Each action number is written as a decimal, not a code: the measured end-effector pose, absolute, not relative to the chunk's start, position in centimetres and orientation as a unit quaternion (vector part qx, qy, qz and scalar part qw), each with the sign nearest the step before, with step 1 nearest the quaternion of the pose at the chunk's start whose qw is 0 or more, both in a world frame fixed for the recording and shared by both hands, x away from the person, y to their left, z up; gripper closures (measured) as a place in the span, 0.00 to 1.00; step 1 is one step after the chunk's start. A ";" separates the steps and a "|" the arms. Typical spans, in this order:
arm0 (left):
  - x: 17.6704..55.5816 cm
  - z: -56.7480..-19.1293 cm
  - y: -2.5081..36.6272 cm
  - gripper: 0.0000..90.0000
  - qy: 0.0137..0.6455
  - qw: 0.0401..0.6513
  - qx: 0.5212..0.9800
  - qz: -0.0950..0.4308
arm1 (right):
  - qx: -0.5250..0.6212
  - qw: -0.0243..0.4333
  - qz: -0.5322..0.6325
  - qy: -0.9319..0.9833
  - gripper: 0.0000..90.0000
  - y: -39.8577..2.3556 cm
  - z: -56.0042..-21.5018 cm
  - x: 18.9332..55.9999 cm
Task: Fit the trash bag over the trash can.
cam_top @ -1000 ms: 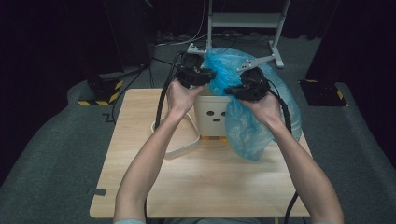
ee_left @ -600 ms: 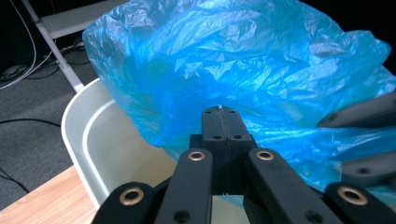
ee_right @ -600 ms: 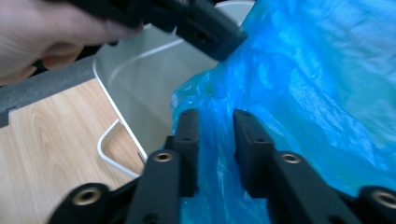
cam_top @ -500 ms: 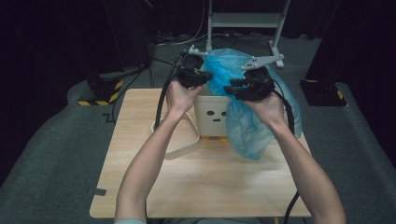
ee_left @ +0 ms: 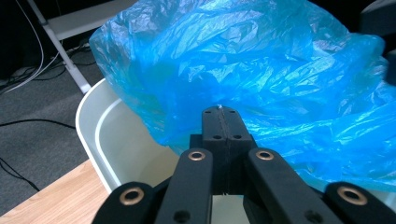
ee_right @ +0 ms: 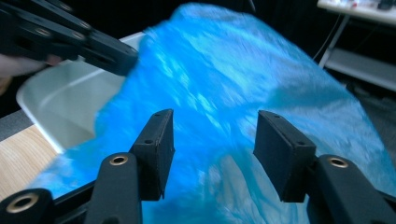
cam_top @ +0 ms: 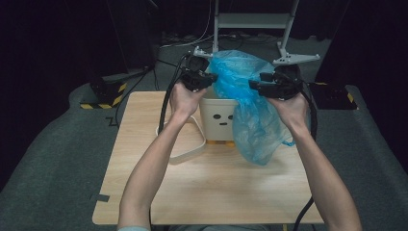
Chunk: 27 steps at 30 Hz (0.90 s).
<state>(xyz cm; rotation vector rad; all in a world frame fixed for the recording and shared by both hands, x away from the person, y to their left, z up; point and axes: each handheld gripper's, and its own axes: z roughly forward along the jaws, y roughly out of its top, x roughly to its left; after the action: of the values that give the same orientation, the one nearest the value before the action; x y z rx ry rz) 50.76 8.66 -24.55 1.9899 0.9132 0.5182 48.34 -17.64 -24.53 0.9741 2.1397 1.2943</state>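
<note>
High view: left claw (cam_top: 208,81) pinches blue bag (cam_top: 250,115) rim at white bin's (cam_top: 217,115) 10 o'clock; right claw (cam_top: 254,85) just opened wide, bag between, unpressed.

Standing on grey floor (cam_top: 53,178): light wooden worktop (cam_top: 211,187), carrying white bin (cam_top: 219,118) with drawn face, a pale looped strap (cam_top: 190,151) lying beside it.

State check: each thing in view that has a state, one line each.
blue plastic bag: crumpled, draped over the bin's rim, hanging down its right side.
white bin: upright on the table, face on its front.
left gripper: jaws shut, pinching the bag's edge over the bin.
right gripper: jaws have just been opening, now apart, bag behind them, pads not pressing it.
white loop: lying flat beside the bin.
</note>
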 end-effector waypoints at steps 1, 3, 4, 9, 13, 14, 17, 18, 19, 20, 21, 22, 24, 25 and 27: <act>50.8 -24.6 8.7 1.00 0.366 0.431 0.798 0.207 | 0.357 0.219 0.467 0.779 0.59 -17.7 -24.8 48.6; 50.8 -24.6 8.7 1.00 0.365 0.433 0.799 0.204 | 0.356 0.211 0.463 0.784 0.69 -17.5 -25.1 48.9; 50.7 -24.5 8.9 0.99 0.363 0.436 0.799 0.200 | 0.355 0.209 0.461 0.786 0.74 -17.4 -25.1 49.0; 50.2 -24.0 10.2 0.67 0.375 0.478 0.772 0.190 | 0.340 0.254 0.434 0.795 0.95 -16.8 -24.7 48.3; 49.8 -23.6 10.7 0.55 0.372 0.482 0.767 0.202 | 0.329 0.263 0.429 0.799 0.99 -16.5 -24.4 48.0; 49.7 -23.4 10.6 0.52 0.371 0.481 0.766 0.209 | 0.326 0.263 0.429 0.800 0.99 -16.4 -24.3 48.0; 49.5 -23.1 10.5 0.44 0.370 0.484 0.762 0.220 | 0.317 0.260 0.428 0.806 0.99 -15.6 -23.9 47.9; 49.4 -23.0 10.4 0.43 0.369 0.486 0.761 0.219 | 0.312 0.259 0.428 0.808 0.99 -15.3 -23.8 47.9; 49.4 -22.9 10.3 0.42 0.367 0.486 0.762 0.220 | 0.307 0.257 0.426 0.811 0.99 -14.8 -23.7 48.0; 49.4 -22.8 10.2 0.41 0.368 0.487 0.761 0.219 | 0.303 0.255 0.425 0.814 0.99 -14.4 -23.7 48.0; 49.4 -22.8 10.2 0.41 0.366 0.489 0.762 0.217 | 0.301 0.251 0.423 0.817 0.99 -14.1 -23.7 48.1; 49.4 -22.8 10.0 0.41 0.365 0.489 0.762 0.215 | 0.299 0.247 0.419 0.821 0.99 -13.7 -23.7 48.2; 49.5 -23.0 9.7 0.46 0.357 0.489 0.769 0.205 | 0.293 0.237 0.409 0.831 1.00 -12.9 -24.1 48.6; 49.6 -23.1 9.5 0.53 0.354 0.487 0.773 0.199 | 0.291 0.232 0.407 0.834 0.99 -12.7 -24.2 48.7; 49.9 -23.5 9.0 0.59 0.353 0.477 0.781 0.195 | 0.285 0.217 0.407 0.840 0.99 -12.3 -24.6 49.0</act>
<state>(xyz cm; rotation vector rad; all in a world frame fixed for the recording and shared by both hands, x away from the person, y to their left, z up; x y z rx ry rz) 49.92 9.04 -23.47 1.9084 0.8636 0.4764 49.03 -12.31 -24.59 0.7891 2.3282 1.1268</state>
